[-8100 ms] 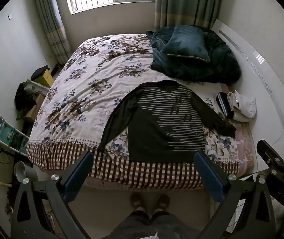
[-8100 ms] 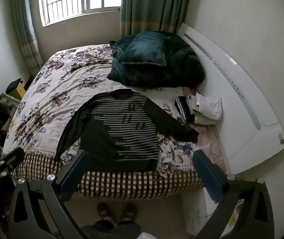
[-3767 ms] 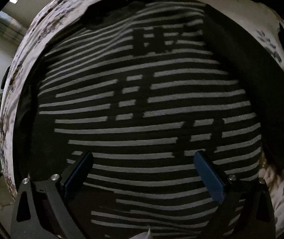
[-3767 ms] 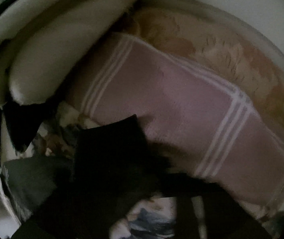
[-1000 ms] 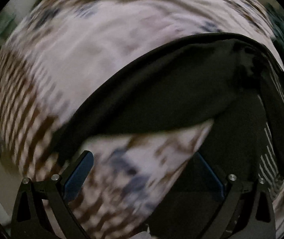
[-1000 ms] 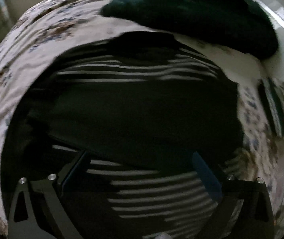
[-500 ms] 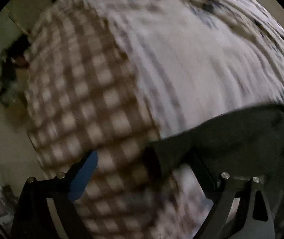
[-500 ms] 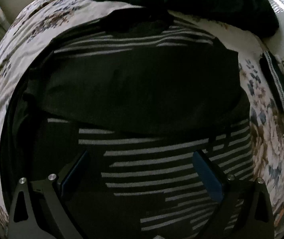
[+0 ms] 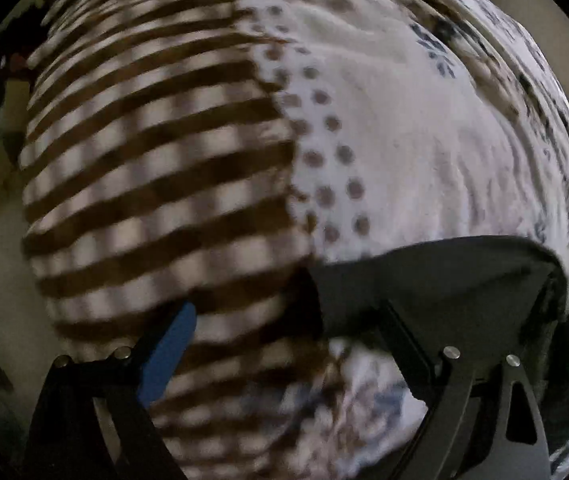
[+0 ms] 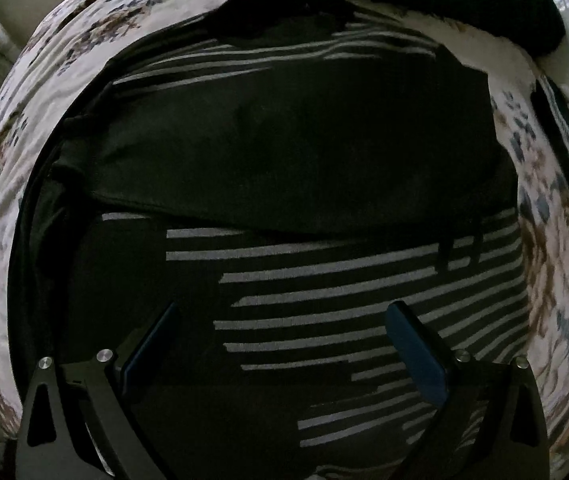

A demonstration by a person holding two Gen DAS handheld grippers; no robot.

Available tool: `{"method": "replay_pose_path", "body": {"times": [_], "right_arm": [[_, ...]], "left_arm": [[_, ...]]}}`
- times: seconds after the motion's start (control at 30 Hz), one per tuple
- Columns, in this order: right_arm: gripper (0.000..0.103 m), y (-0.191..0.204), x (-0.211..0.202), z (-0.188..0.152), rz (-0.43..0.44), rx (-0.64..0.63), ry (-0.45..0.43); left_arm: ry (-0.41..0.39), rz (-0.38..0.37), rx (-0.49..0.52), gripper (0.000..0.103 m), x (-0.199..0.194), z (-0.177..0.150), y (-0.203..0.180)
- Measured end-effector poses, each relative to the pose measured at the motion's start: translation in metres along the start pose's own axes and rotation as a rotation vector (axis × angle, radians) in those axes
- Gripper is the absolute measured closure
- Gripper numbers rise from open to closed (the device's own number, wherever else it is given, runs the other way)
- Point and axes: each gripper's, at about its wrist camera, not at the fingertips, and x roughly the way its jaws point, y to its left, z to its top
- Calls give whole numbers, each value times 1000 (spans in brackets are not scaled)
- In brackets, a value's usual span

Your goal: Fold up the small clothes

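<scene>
Surface: I see a floral bedspread (image 9: pixel 404 152) with checked border (image 9: pixel 156 184).
Sweater (image 10: pixel 324 280): flat on bed, right sleeve (image 10: pixel 284 152) folded across chest.
Left gripper (image 9: pixel 288 344): spread, just been closing, straddling the left cuff (image 9: pixel 424 276).
Right gripper (image 10: pixel 280 340): spread, empty, above sweater.

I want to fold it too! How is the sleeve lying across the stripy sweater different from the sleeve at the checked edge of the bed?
The plain dark sleeve in the right wrist view is folded across the black sweater with grey stripes, hiding some stripes. The dark sleeve end in the left wrist view lies unfolded on the floral bedspread, beside its brown checked border. The first fills its view; the second shows only its end. Both are plain, dark and stripeless.
</scene>
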Motion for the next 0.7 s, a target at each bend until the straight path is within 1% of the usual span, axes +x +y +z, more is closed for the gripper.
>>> {"method": "replay_pose_path", "body": {"times": [0.07,0.1,0.13,0.17,0.3,0.33,0.37,0.4,0.43,0.47,0.5,0.53,0.57,0.63,0.67,0.7], "right_arm": [[0,0,1,0,-11,-5,3],[0,0,1,0,-14,-6,1],[0,0,2,0,-16,-9,1],[0,0,3,0,-16,-12,1],[0,1,8,0,-13,-11,2],[0,1,9,0,-12,-8,2],[0,1,9,1,-10,-3,2],[0,1,10,1,-7,2,4],[0,2,11,1,-4,4,7],[0,3,11,1,1,4,10],[0,5,11,1,7,3,11],[0,6,11,1,10,-2,11],[0,8,12,1,10,-12,14],[0,10,16,1,9,-27,25],[0,11,18,2,0,-35,32],[0,13,21,2,-9,-44,39]], "left_arm": [[-44,0,63,29,7,7,-25],[-71,0,90,58,7,12,-33],[-85,-4,107,96,9,20,-38],[-84,-2,121,99,10,27,-42],[-102,-46,134,101,-5,47,-45],[-117,-43,134,103,-7,55,-42],[-149,-48,132,103,-13,63,-39],[-169,-55,130,103,-18,63,-34],[-192,-70,127,103,-26,72,-36],[-192,-102,122,103,-26,81,-30],[-174,-161,124,101,-24,85,-28],[-129,-230,141,94,-20,89,-32],[-96,-249,169,87,-16,79,-31],[-36,-263,258,51,-3,73,-41],[-4,-234,313,49,8,68,-47],[23,-218,355,49,19,66,-55]]}}
